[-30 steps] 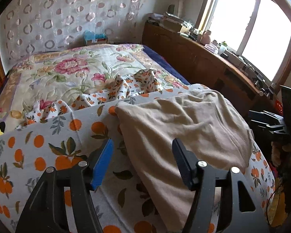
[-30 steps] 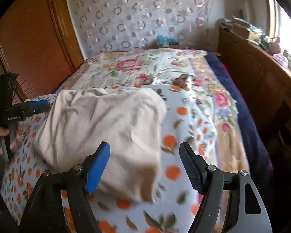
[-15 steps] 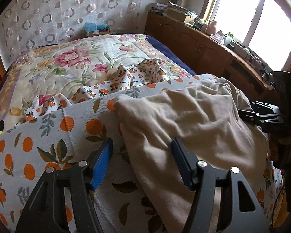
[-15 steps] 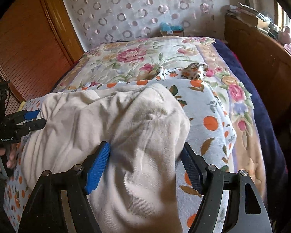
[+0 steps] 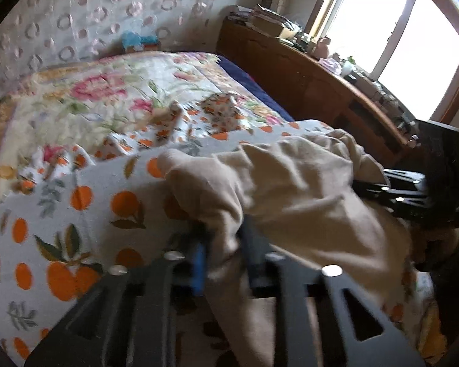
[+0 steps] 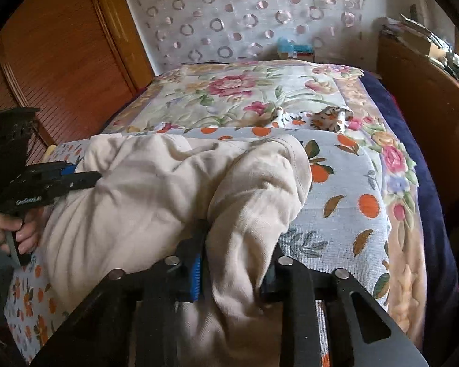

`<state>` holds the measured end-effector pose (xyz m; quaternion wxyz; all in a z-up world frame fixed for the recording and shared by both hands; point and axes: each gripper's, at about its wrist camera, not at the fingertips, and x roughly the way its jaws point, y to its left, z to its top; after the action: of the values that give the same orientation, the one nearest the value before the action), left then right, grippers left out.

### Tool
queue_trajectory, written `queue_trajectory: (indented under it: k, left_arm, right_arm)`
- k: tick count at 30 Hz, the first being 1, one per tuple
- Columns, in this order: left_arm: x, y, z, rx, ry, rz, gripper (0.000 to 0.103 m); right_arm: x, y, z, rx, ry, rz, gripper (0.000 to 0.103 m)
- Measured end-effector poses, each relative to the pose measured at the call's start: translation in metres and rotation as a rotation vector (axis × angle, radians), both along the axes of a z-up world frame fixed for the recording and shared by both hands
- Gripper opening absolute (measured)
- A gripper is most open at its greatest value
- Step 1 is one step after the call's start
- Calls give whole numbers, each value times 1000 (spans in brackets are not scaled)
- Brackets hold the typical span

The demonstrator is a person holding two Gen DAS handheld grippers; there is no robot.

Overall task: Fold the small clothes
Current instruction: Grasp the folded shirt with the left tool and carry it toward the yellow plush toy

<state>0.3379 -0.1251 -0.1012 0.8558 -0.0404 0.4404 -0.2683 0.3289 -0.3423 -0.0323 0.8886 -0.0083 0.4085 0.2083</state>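
A beige garment (image 5: 306, 189) lies rumpled on an orange-print cloth (image 5: 76, 214) at the near end of the bed. My left gripper (image 5: 223, 232) is closing, and its blue pad and black finger pinch the garment's near left corner into a bunch. My right gripper (image 6: 234, 253) is closing too, with the garment's (image 6: 156, 189) right corner gathered between its pads. Each gripper also shows in the other's view: the right gripper (image 5: 394, 186) at the garment's far side, the left gripper (image 6: 46, 180) held in a hand (image 6: 21, 232).
A floral quilt (image 5: 91, 98) covers the far half of the bed, with the orange-print cloth (image 6: 345, 214) crumpled at its edge. A cluttered wooden cabinet (image 5: 306, 82) runs under the window on the right. A wooden wardrobe (image 6: 61, 61) stands on the left.
Both grippers went from wide open around the garment's near corners to closed on them. The cloth has bunched up and wrinkled between the two.
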Motion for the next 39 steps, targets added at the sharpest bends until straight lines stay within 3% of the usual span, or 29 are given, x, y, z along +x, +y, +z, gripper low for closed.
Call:
queue_trajectory:
  k: [5, 11, 16, 19, 23, 28, 33, 39]
  left_arm:
    - [-19, 4, 23, -39, -58, -3, 10]
    - [-72, 34, 81, -109, -213, 58, 10]
    - [-118, 95, 117, -121, -341, 214, 10]
    - [-140, 132, 124, -72, -389, 325, 10]
    - [-164, 179, 114, -47, -387, 459, 10]
    - [-190, 233, 76, -29, -339, 610, 10]
    - [-188, 259, 34, 16, -268, 719, 10]
    - [-191, 273, 22, 66, -246, 789, 11]
  right_arm:
    - [-9, -3, 12, 2, -74, 22, 19]
    - [-30, 18, 62, 8, -223, 114, 18]
    - [-26, 64, 102, -12, -315, 254, 18]
    - [-15, 112, 119, -51, -354, 360, 18]
    - [5, 192, 132, -94, -383, 516, 18]
    - [27, 301, 125, -181, -410, 696, 18]
    - [59, 395, 90, -265, -376, 778, 18]
    - [88, 459, 61, -292, -338, 811, 20]
